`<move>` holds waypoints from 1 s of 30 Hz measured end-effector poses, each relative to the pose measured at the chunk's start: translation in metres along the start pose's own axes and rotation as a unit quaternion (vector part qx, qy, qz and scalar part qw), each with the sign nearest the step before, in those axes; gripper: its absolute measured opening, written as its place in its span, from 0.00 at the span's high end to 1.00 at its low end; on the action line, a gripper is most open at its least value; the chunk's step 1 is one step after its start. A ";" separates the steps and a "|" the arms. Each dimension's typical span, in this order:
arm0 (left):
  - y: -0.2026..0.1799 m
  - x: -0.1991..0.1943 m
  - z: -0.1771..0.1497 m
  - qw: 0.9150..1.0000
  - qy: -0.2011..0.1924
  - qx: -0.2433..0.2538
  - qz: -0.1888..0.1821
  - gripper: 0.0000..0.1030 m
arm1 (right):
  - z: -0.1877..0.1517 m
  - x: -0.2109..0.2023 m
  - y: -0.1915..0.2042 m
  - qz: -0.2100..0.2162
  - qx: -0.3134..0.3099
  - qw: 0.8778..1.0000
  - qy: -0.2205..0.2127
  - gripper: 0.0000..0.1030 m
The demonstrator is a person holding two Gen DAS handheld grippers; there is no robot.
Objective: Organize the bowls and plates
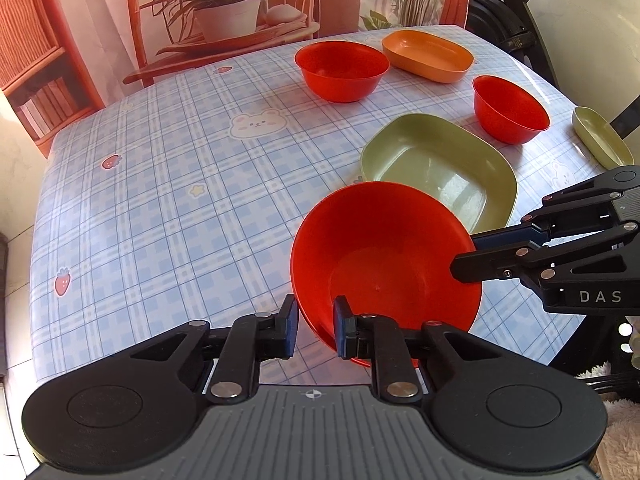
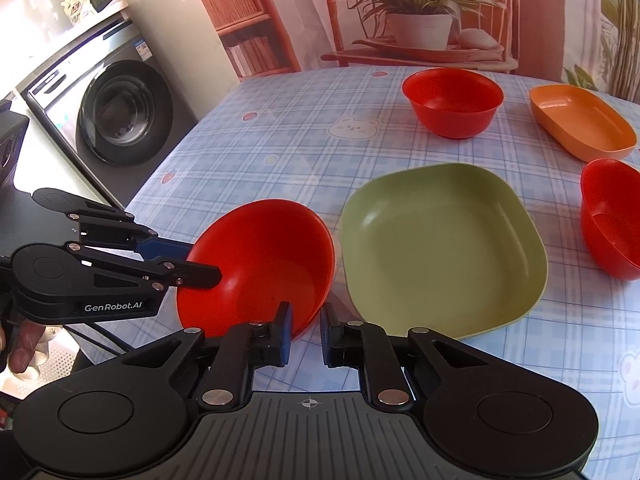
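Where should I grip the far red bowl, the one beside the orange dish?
Pinch the near rim of the far red bowl, one finger inside and one outside, coming from above. It sits upright and empty, with thin flared walls; the orange dish crowds one side.

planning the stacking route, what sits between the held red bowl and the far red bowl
Only bare checked tablecloth between the held red bowl and the far red bowl, in the right wrist view.
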State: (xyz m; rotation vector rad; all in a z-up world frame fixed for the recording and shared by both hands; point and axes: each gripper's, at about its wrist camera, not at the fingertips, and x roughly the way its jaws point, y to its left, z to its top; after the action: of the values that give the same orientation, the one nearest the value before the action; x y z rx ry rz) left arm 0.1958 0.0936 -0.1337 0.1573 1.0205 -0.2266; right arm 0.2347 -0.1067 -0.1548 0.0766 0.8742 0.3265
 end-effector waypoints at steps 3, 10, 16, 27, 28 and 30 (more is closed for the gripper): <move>-0.001 -0.009 0.010 1.000 -0.017 0.002 0.008 0.81 | 0.007 -0.006 -0.002 0.004 0.008 1.000 -0.013 0.87; -0.015 -0.026 0.043 0.998 -0.061 -0.010 0.004 0.81 | 0.032 -0.035 -0.019 -0.006 0.027 0.997 -0.067 0.87; -0.046 -0.036 0.081 0.995 -0.103 0.002 0.003 0.80 | 0.057 -0.066 -0.046 -0.030 0.036 0.991 -0.123 0.88; -0.110 -0.016 0.143 0.990 -0.131 0.035 -0.037 0.80 | 0.064 -0.106 -0.126 -0.085 0.092 0.976 -0.176 0.88; -0.116 -0.013 0.148 0.990 -0.131 0.039 -0.041 0.80 | 0.062 -0.108 -0.134 -0.091 0.099 0.975 -0.179 0.88; -0.127 -0.002 0.158 0.989 -0.129 0.048 -0.053 0.80 | 0.058 -0.111 -0.151 -0.104 0.110 0.971 -0.184 0.88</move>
State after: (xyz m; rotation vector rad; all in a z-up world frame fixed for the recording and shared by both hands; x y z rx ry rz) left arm 0.2923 -0.0659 -0.0537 0.1564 0.7614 -0.3822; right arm 0.2502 -0.2802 -0.0655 0.2418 0.5411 0.0131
